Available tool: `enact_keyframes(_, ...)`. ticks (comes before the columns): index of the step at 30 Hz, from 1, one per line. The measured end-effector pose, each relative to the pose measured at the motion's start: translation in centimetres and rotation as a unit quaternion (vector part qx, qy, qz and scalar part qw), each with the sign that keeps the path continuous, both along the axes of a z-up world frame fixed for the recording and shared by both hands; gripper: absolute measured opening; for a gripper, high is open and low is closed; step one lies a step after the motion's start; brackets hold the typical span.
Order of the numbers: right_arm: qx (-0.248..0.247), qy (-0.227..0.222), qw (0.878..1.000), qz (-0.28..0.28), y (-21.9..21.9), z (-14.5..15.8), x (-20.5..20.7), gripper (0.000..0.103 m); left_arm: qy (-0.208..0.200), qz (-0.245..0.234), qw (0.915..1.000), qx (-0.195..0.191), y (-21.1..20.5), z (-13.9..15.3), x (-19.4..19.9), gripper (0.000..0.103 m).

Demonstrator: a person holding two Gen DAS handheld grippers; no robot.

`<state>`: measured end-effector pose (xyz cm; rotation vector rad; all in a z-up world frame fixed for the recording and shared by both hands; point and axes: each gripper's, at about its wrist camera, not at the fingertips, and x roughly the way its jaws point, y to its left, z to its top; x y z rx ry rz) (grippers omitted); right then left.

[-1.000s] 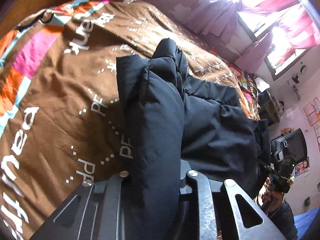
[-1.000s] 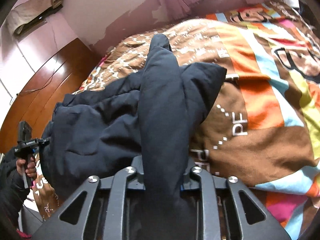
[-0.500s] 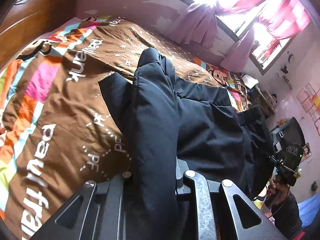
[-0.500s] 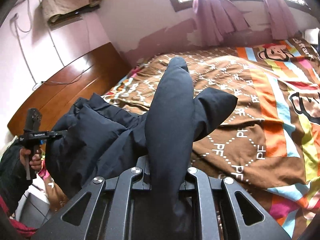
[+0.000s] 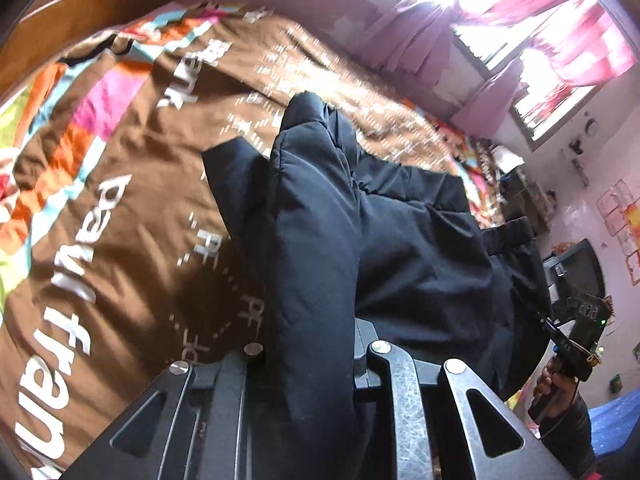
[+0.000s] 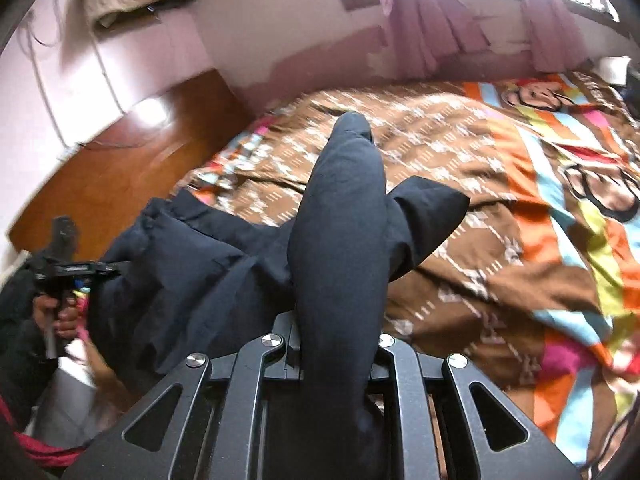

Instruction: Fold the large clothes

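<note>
A dark navy padded garment hangs stretched between my two grippers above the bed. My left gripper is shut on a thick fold of it, which stands up between the fingers and hides their tips. My right gripper is shut on another fold of the same garment. In the left wrist view the right gripper shows at the cloth's far right edge, held by a hand. In the right wrist view the left gripper shows at the far left edge, gripped by a hand.
Under the garment lies a brown and multicoloured bedspread with white lettering. A wooden headboard stands behind the bed. Pink curtains hang at bright windows along the wall. A dark screen stands at the right.
Both grippers have risen and pulled back from the bed with the garment still pinched. More of the wall and headboard shows in the right wrist view, and the cloth hangs higher.
</note>
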<state>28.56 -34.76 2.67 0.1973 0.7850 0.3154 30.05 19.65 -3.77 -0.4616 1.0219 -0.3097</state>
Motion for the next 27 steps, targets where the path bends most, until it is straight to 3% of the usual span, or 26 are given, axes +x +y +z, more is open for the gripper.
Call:
enact_keyframes(5,-0.008,0.025,0.999,-0.047,-1.2,-3.8,0.1,0.017,0.020,0.024,0.9994,0.013,0.5,-3.6,0.0,0.019)
enact_keyframes(8,-0.014,0.019,0.998,-0.056,-1.4,-3.9,0.0,0.022,0.024,0.036,0.9990,0.012,0.9,-4.4,-0.2,0.025)
enact_keyframes(12,-0.049,0.023,0.997,-0.063,-0.7,-4.2,0.2,0.043,0.046,0.044,0.9971,0.043,0.5,-5.2,-0.2,0.037)
enact_keyframes(15,-0.062,0.017,0.995,-0.077,-0.1,-4.3,0.0,0.071,0.051,0.053,0.9955,0.059,0.3,-5.4,-0.4,0.052)
enact_keyframes(17,-0.069,0.011,0.994,-0.084,0.2,-4.3,-0.3,0.076,0.052,0.075,0.9927,0.079,0.4,-5.2,-0.6,0.079)
enact_keyframes(18,-0.072,0.008,0.994,-0.087,0.4,-4.3,-0.6,0.079,0.044,0.092,0.9907,0.090,0.4,-4.9,-1.0,0.083)
enact_keyframes(21,-0.077,-0.008,0.992,-0.099,0.6,-4.1,-1.3,0.093,0.024,0.108,0.9879,0.109,0.1,-4.0,-1.9,0.088)
enact_keyframes(27,-0.107,-0.062,0.986,-0.109,1.6,-2.2,-3.6,0.099,-0.023,0.111,0.9821,0.150,-2.1,-1.8,-4.1,0.095)
